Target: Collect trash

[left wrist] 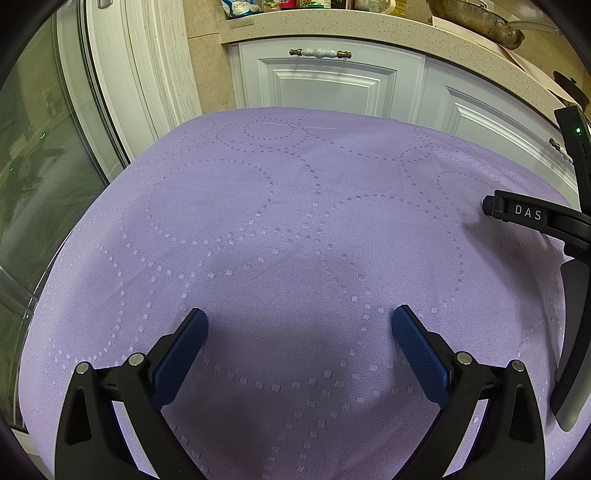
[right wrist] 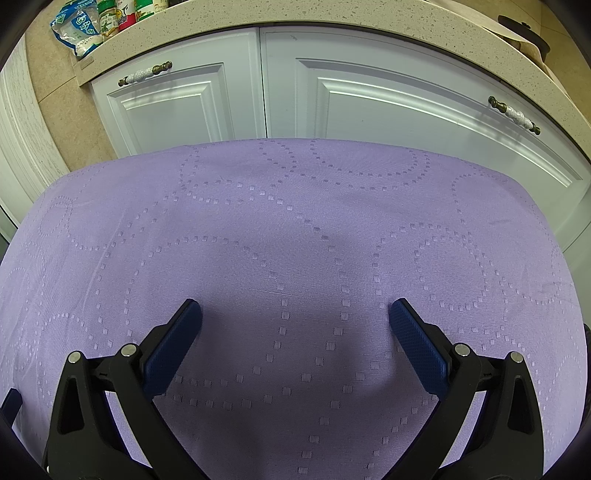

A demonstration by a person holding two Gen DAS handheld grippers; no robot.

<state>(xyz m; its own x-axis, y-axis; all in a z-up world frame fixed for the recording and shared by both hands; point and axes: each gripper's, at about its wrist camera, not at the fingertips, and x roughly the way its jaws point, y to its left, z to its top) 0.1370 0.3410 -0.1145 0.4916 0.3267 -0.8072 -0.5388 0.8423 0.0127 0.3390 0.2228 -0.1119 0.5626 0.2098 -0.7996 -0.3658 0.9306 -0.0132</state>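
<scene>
— What have you got in your left tongs (left wrist: 299,321)?

— Nothing. They stand spread wide over the tabletop (left wrist: 295,206), with bare lilac cloth showing between the blue pads (left wrist: 181,354). The cloth has a stitched pattern of dotted rings all over it.

— And the right tongs (right wrist: 295,314)?

— The same: set wide apart, nothing between the pads (right wrist: 417,343), only the cloth beneath them and a soft shadow on it.

— Where is the trash, then?

— I cannot see any from either wrist. Both views give me only the lilac tabletop (right wrist: 295,229), and whatever I am meant to collect lies outside these frames.

— What else do you see from the left?

— At the right edge a black part marked "DAS" (left wrist: 528,213) reaches in over the cloth, apparently part of my other tool. Beyond the tabletop are white cabinet doors (left wrist: 325,81) with a brass-ended handle (left wrist: 320,54), and above them a speckled kitchen counter (left wrist: 332,22). A metal pan (left wrist: 476,18) sits on that counter at the upper right, and a glass door (left wrist: 40,155) stands on the far left.

— And from the right?

— The same white cabinet doors (right wrist: 369,85) straight ahead, and a blue-and-white packet (right wrist: 77,31) beside some small jars (right wrist: 109,16) on the counter at the upper left.
</scene>
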